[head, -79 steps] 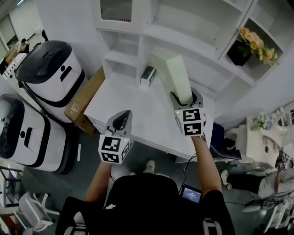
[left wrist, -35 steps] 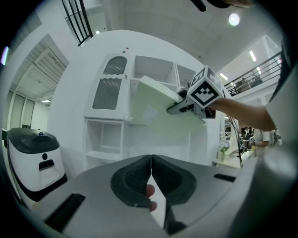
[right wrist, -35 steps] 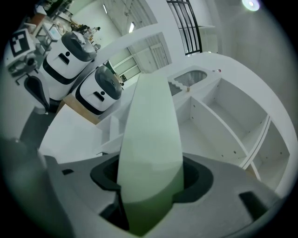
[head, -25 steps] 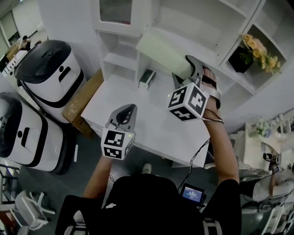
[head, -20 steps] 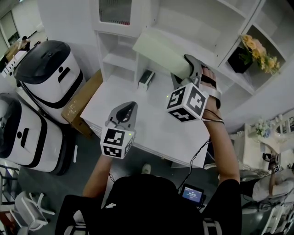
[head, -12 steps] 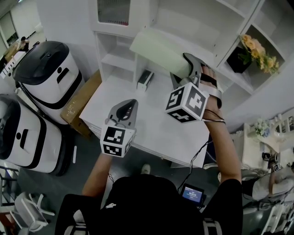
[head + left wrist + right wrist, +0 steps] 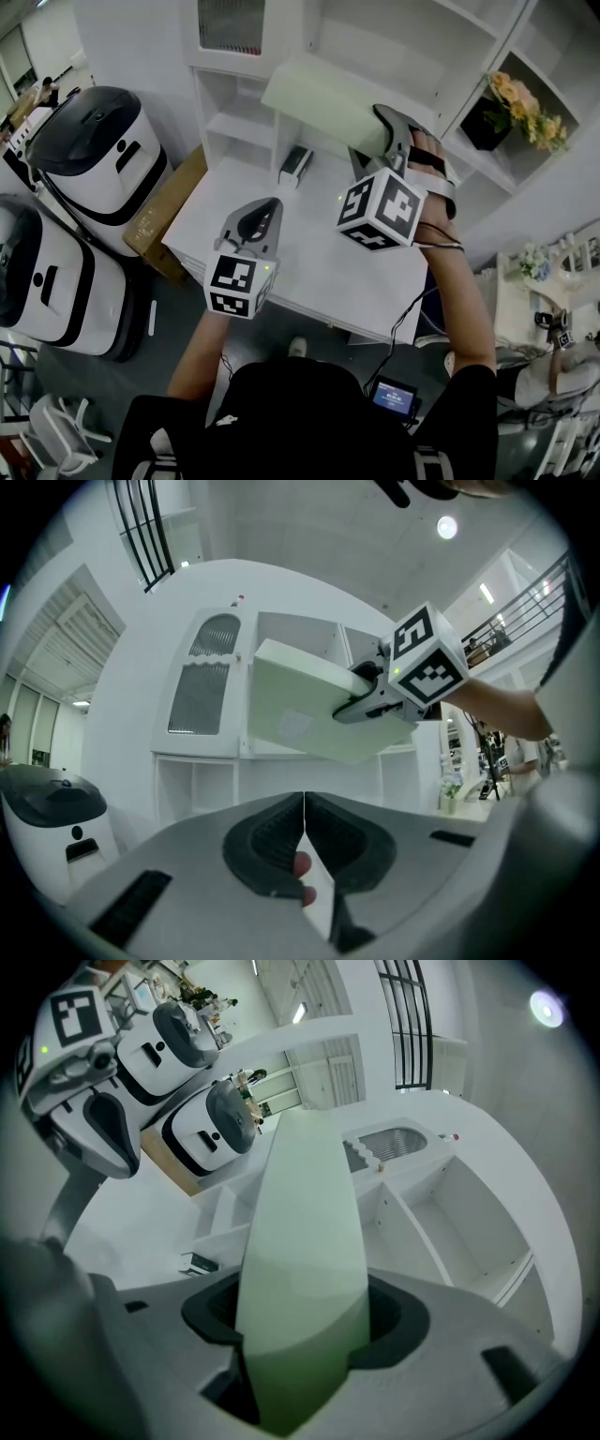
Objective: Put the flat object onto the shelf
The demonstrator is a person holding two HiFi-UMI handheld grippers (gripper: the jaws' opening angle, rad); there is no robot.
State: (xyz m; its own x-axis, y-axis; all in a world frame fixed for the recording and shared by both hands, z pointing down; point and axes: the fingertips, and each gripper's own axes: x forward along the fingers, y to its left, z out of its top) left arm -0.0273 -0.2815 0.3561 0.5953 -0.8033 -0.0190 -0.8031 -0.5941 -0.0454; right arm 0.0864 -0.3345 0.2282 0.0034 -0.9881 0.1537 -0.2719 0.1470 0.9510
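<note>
Right gripper clamped on near end of the flat object, a pale green slab. Right gripper view shows both pads pressing its faces, and the slab runs straight out from the jaws toward the shelf. The object is off the table, raised in front of the shelf's open compartments, with its far end toward the shelf's left upright. From the left gripper view it looks tilted, not level. Can't tell if the far edge is over a board or only in front of it. Left gripper is clenched on nothing, jaws together, low over the table and well short of the shelf. Step in hand, as I judge it: the insert. Hold the clamp firm, since the long overhang will lever on the pads. Roll the wrist so the slab lies flat to the board, line it up between the uprights, lead with the far edge and slide it deep. Release only once the board carries the weight. Risk: a corner clips an upright. Leave the left gripper low and clear.
</note>
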